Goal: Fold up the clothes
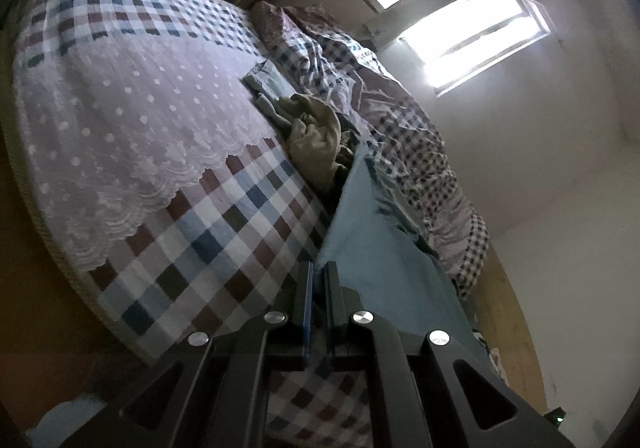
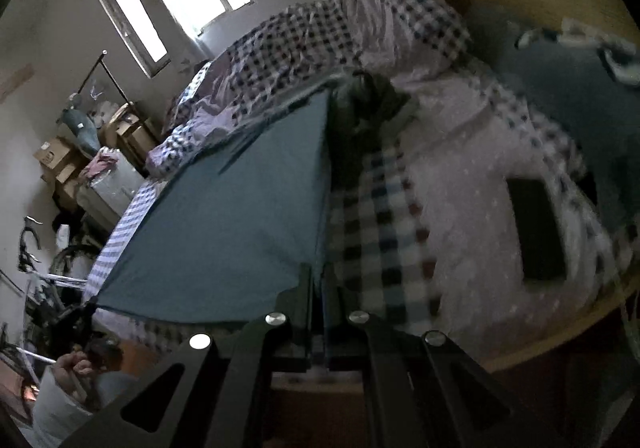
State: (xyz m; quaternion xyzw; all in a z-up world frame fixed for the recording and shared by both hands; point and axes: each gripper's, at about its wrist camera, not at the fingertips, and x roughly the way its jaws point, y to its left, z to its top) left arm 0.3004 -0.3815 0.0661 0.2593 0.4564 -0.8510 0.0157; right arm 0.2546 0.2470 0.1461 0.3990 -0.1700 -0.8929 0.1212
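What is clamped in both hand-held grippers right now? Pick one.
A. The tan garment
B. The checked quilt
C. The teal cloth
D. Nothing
C: the teal cloth runs taut into the shut left hand-held gripper and the shut right hand-held gripper, while the tan garment lies loose on the bed.

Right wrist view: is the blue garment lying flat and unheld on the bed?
No, the blue garment is stretched taut above the bed, one edge pinched in the shut right gripper.
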